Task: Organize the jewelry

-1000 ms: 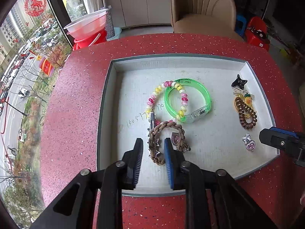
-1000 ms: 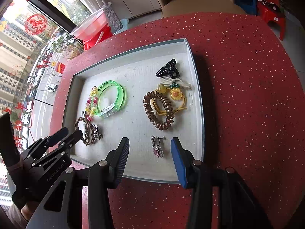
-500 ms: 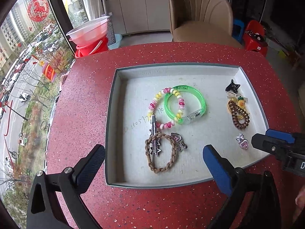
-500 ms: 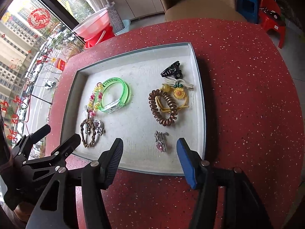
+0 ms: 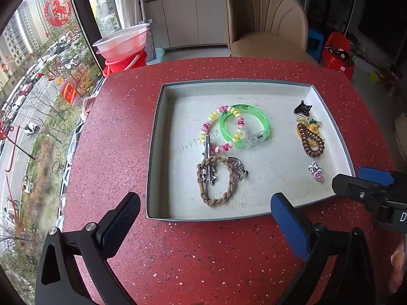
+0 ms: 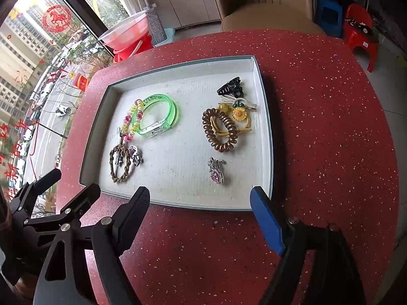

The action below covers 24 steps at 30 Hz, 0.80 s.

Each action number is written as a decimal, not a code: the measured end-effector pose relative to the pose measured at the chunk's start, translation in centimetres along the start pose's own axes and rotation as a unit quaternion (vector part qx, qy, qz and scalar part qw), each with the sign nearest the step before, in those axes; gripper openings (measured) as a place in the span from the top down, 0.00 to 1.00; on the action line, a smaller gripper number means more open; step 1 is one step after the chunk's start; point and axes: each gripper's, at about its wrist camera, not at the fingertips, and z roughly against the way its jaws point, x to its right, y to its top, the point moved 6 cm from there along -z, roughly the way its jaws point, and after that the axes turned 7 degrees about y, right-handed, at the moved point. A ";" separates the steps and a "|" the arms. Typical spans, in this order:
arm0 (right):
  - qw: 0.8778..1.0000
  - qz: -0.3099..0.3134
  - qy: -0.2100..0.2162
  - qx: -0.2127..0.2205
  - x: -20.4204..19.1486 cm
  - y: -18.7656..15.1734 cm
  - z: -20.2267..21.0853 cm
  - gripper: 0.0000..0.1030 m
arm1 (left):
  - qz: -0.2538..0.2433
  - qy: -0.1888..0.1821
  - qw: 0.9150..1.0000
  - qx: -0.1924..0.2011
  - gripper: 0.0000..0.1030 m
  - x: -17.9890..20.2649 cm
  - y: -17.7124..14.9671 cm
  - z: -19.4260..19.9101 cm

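Jewelry spread inside tray [image 5: 155,152]: braided bracelet [image 5: 216,180] near front wall, green bangle [image 5: 244,127] mid-tray. Left gripper [image 5: 203,218] spread wide, empty. Right gripper [image 6: 201,213] opening, nothing between. Probably light, limp, best pinched across braid.

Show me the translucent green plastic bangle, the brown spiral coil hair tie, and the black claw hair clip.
Translucent green plastic bangle [image 5: 264,120], left wrist view, on its right rim.
Brown spiral coil hair tie [image 6: 230,127], right wrist view, on its right coils.
Black claw hair clip [image 6: 231,87], right wrist view, on its body.
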 end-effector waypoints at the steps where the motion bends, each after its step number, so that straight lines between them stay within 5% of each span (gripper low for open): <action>1: 1.000 0.001 -0.001 0.004 -0.1 -0.2 0.2 0.19 | -0.002 0.000 1.000 0.001 0.00 0.0 -0.2 0.1; 24: 0.989 0.052 -0.062 0.122 -3.4 -4.4 4.6 0.17 | 0.027 0.019 0.999 0.030 0.00 -3.4 -4.4 3.4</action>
